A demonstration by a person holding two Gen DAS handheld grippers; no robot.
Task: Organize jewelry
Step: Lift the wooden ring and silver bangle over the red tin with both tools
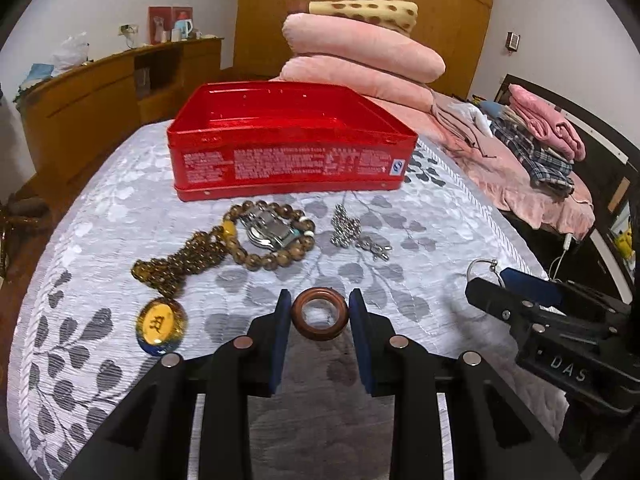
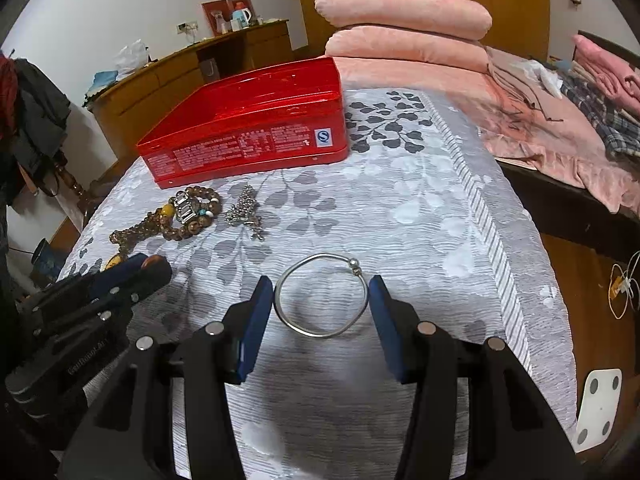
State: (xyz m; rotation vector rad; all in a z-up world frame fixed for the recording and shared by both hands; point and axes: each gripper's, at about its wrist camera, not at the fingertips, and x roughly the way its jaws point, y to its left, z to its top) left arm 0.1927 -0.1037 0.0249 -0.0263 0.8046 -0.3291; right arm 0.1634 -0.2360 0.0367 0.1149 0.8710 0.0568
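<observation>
Left gripper (image 1: 319, 312) is spread, its two blue pads standing on either side of a brown wooden ring (image 1: 319, 313) that lies flat on the bedspread (image 1: 400, 216); each pad sits just beside the ring's outer edge, and I cannot tell whether they touch it. Right gripper (image 2: 321, 298) is likewise spread, with a thin silver bangle (image 2: 320, 295) lying flat between its fingers; the bangle's small ball clasp points toward the far right, and the left pad is just beside the wire.

Beyond the left gripper, to its left, a yellow oval pendant (image 1: 161, 326) lies on the cloth, joined to a string of small amber-brown beads (image 1: 180, 262) that runs up toward a bracelet of larger wooden beads (image 1: 276, 236). A metal wristwatch (image 1: 272, 230) lies inside that bracelet's loop. Just right of the bracelet, apart from it, lies a heap of silver chain (image 1: 352, 230) with a small charm at its near end.

Behind all the jewelry stands an open red tin box (image 1: 292, 140) with white print on its side wall, resting on the grey-and-white leaf-patterned bedspread. Further back are stacked pink pillows (image 1: 360, 52) with a yellow spotted cushion (image 1: 364, 10) on top, folded clothes (image 1: 540, 136) on a pink sheet to the right, and a wooden sideboard (image 1: 100, 92) along the left wall.
</observation>
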